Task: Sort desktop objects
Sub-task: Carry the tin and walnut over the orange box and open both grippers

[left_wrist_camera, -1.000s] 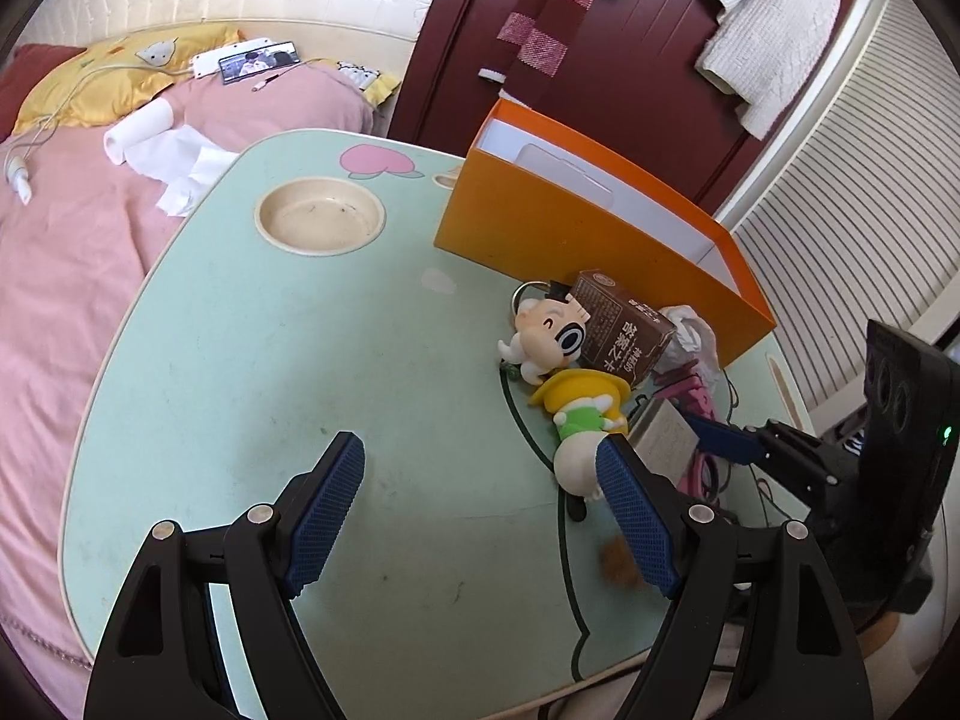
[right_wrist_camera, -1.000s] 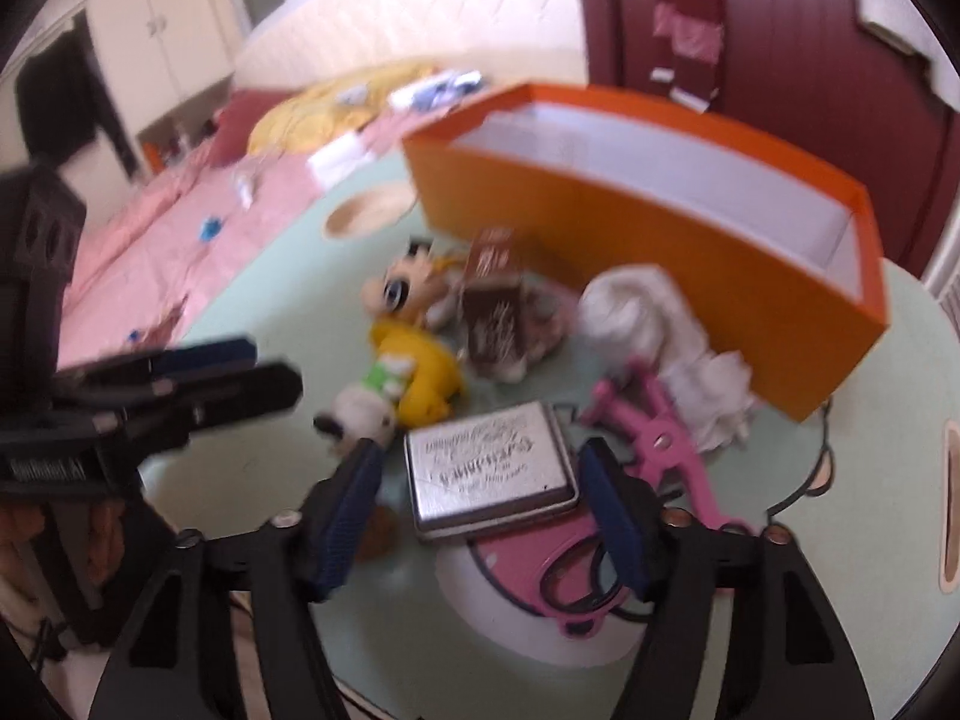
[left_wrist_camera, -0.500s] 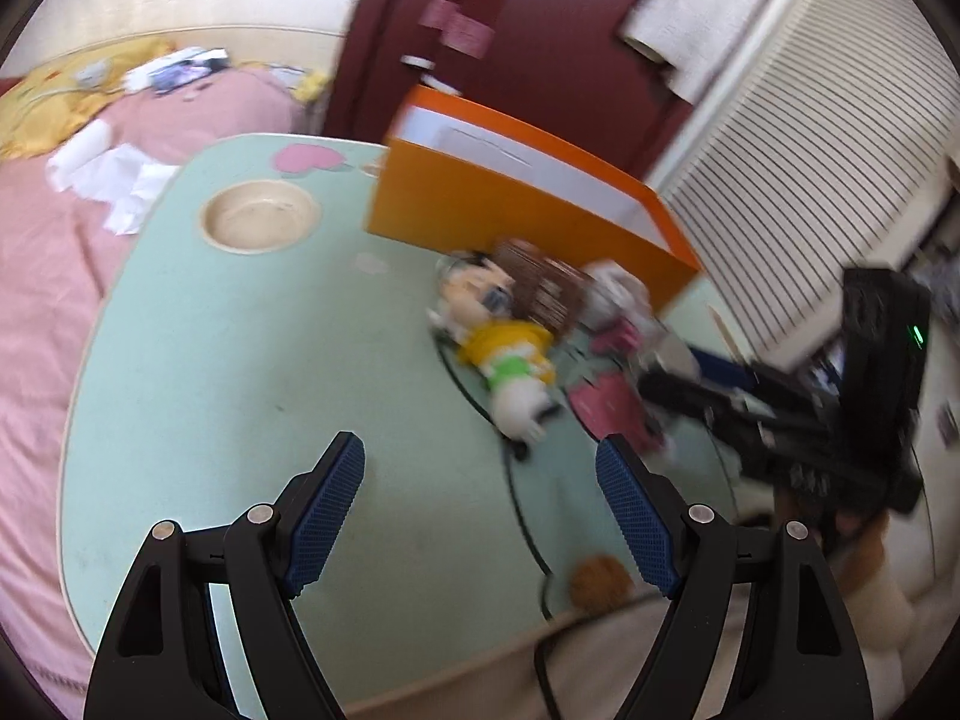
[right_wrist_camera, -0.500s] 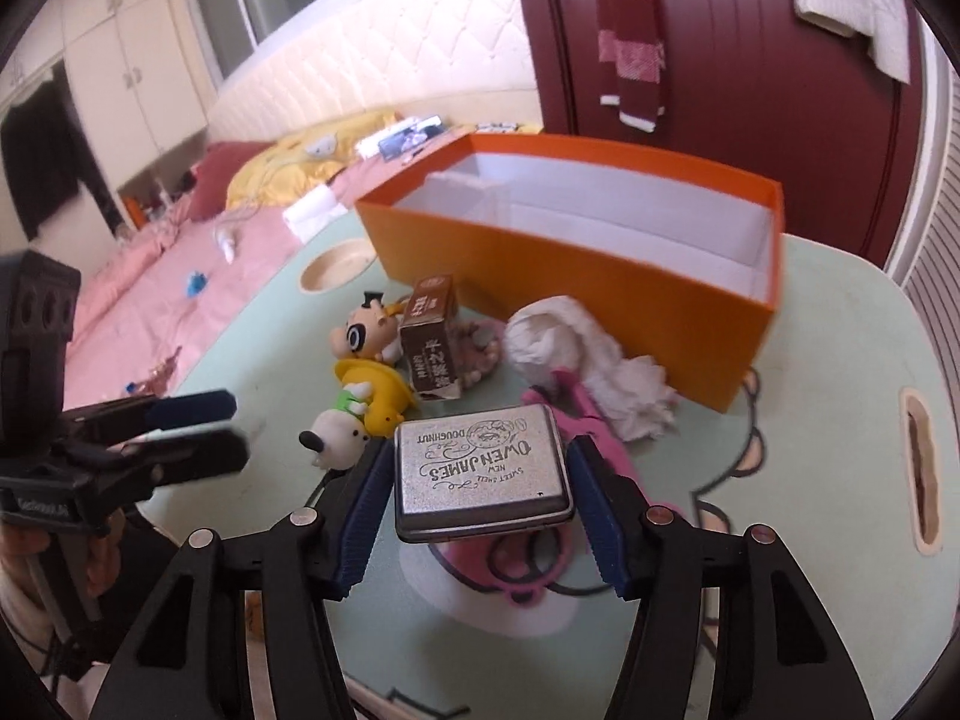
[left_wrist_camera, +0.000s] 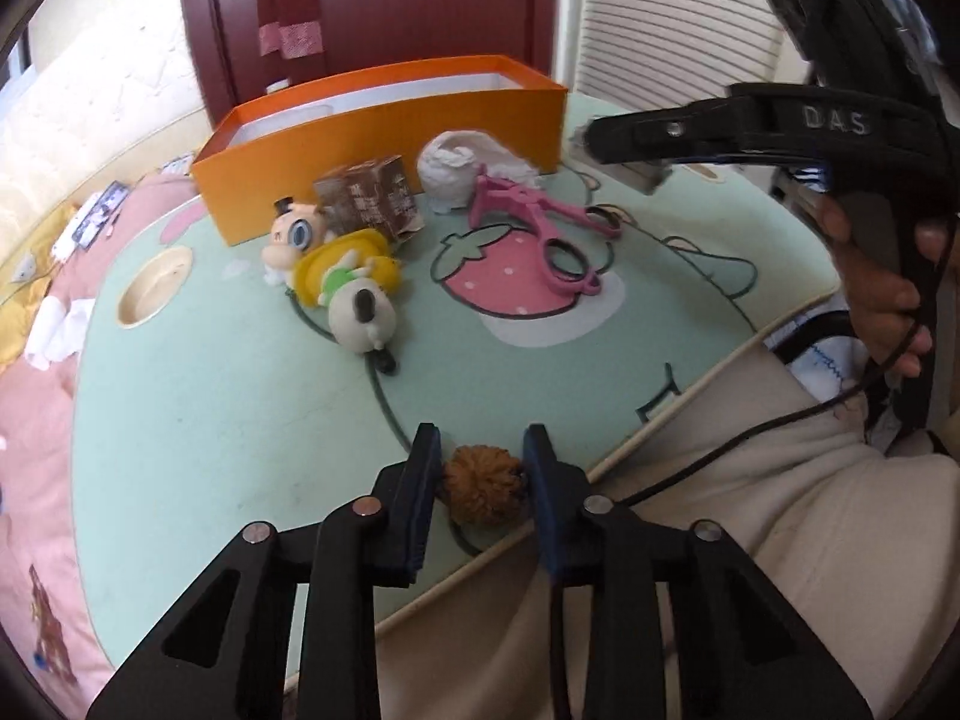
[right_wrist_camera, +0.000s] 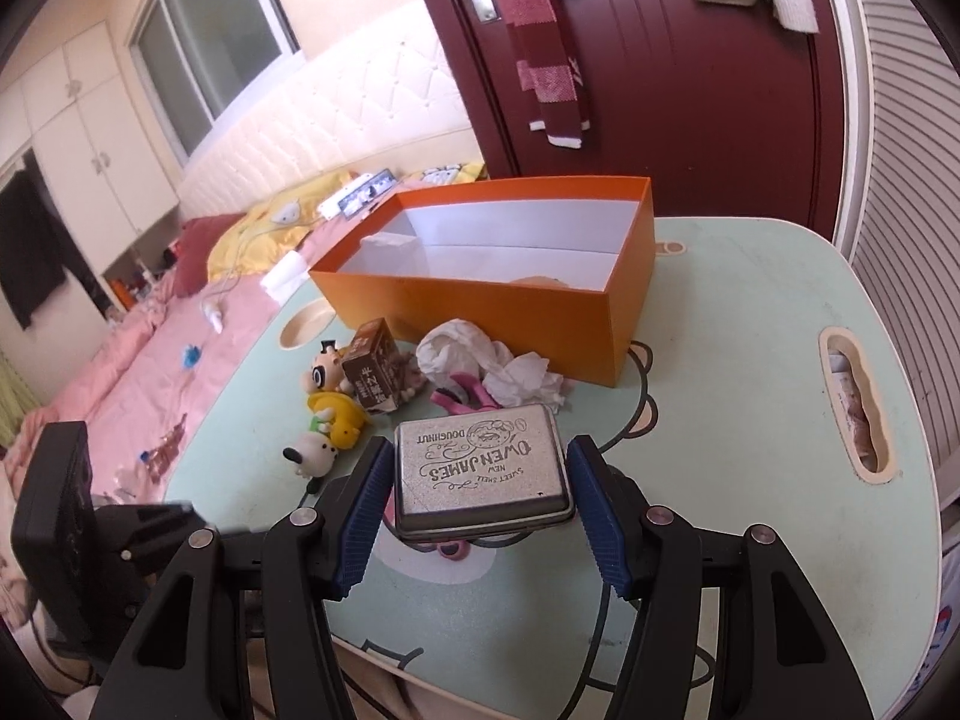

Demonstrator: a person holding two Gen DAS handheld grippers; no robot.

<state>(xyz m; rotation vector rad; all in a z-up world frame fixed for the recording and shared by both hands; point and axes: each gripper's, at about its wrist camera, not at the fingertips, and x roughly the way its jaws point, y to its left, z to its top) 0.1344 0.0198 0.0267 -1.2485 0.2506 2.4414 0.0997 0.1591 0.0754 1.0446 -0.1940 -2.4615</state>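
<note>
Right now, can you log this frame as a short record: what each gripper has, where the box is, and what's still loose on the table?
left gripper: shut on a walnut at the near table edge
right gripper: shut on a silver tin, held above the table
orange box: open, at the far side of the green table
loose items: cartoon figurine, Snoopy toy, brown carton, crumpled tissue, pink scissors
loose items' place: in front of the box, none inside it

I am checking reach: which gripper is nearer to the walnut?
Left. The left gripper has the walnut between its fingers; the right gripper holds the tin farther off.
</note>
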